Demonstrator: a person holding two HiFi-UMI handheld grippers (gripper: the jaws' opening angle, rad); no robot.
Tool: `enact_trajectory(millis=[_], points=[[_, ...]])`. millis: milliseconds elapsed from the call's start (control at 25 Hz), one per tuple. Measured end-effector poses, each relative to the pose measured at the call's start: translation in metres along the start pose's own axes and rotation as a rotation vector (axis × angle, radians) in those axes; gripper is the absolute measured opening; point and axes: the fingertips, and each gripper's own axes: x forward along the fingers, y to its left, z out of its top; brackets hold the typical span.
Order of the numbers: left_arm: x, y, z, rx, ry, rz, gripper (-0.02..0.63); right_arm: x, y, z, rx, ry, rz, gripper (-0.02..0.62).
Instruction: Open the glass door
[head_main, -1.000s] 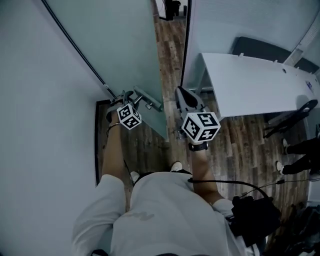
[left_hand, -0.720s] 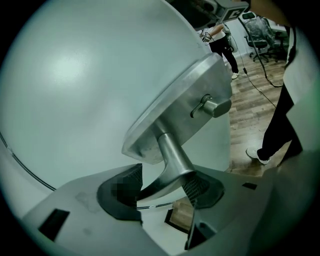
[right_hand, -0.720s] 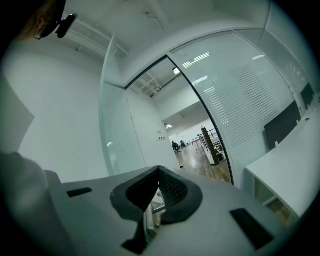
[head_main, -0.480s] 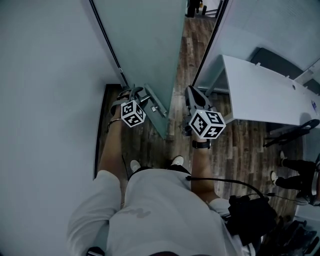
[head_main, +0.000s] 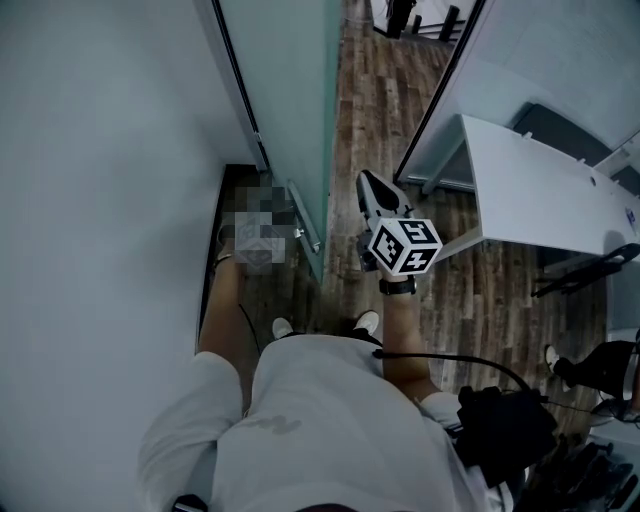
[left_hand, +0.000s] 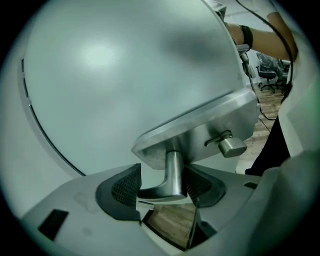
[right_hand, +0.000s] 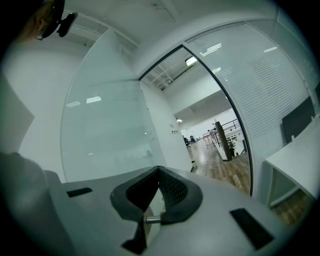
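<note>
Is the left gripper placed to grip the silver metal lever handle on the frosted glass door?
Probably yes: the silver metal lever handle sits between the jaws of the left gripper; they are opening, and nothing else blocks it.

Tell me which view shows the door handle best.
The left gripper view: the handle sits large between the opening jaws of the left gripper. The head view shows only its plate; the right gripper view, none of it.

The person wears a light grey shirt (head_main: 310, 420) with short sleeves and white shoes (head_main: 368, 322). A black band (head_main: 397, 287) is on the right wrist, and a black cable (head_main: 470, 365) runs to a black pack (head_main: 505, 430). The right gripper (head_main: 366, 180) is grey with dark ribbed pads (right_hand: 175, 192) and carries a cube (head_main: 405, 247) with black-and-white square markers.
</note>
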Motion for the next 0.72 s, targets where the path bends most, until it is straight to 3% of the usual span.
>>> enact_trajectory(millis=[280, 520, 720], points=[[-0.050, -0.013, -0.070, 0.006, -0.012, 0.026, 0.247, 0.015, 0.069, -0.036, -0.055, 0.028, 0.061, 0.002], [-0.081, -0.006, -0.113, 0.028, 0.019, 0.001, 0.247, 0.034, 0.120, -0.057, -0.102, 0.069, 0.126, 0.002], [-0.118, 0.007, -0.148, 0.024, 0.029, 0.041, 0.247, 0.052, 0.165, -0.071, -0.124, 0.102, 0.180, 0.002]])
